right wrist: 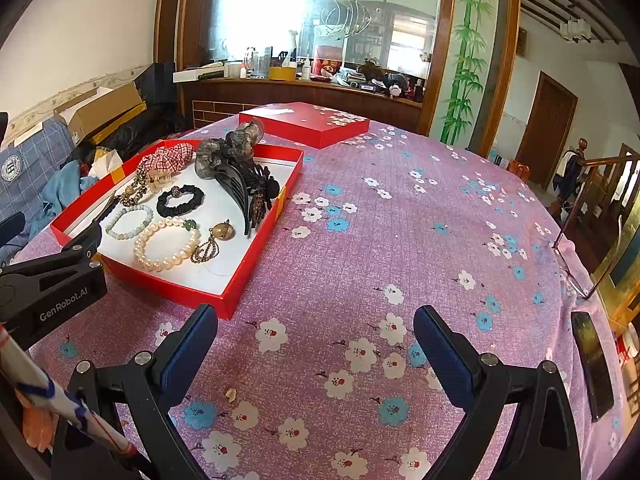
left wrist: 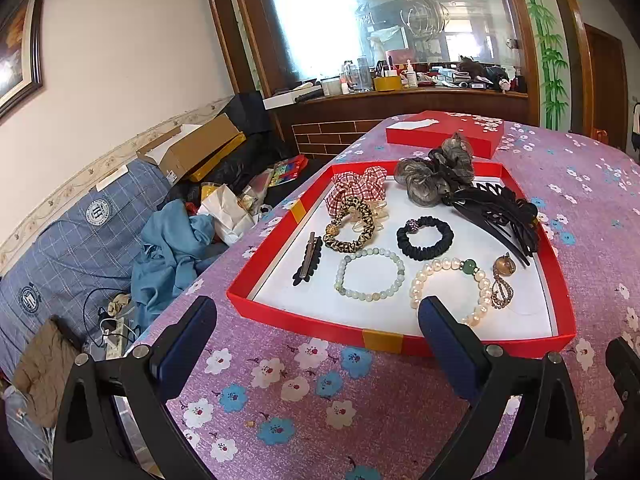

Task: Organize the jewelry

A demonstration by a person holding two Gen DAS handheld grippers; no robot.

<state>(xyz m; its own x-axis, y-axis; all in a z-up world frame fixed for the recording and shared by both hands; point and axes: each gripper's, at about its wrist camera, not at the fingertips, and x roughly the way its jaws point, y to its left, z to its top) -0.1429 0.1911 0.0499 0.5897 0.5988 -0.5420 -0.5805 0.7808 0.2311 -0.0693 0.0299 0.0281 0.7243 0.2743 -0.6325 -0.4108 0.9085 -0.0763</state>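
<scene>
Both hand-held grippers hang with fingers wide apart, holding nothing: the left hand-held gripper (left wrist: 316, 316) over the near edge of the red tray (left wrist: 400, 340), the right hand-held gripper (right wrist: 316, 324) over bare flowered cloth on the surface (right wrist: 400, 220). Inside the tray, at 12 o'clock from the left one, lie a pearl bracelet (left wrist: 452, 290), jade bracelet (left wrist: 370, 274) and black scrunchie (left wrist: 425, 238). At 11 o'clock of the right view the tray's corner (right wrist: 228, 308) is near the left finger. A red lid (right wrist: 304, 122) lies beyond the tray.

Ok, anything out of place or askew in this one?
The big black hair claw leans over the red tray's right wall rather than lying flat inside. The box lid sits apart behind the tray. Small crumbs dot the tablecloth. Nothing looks damaged.
</scene>
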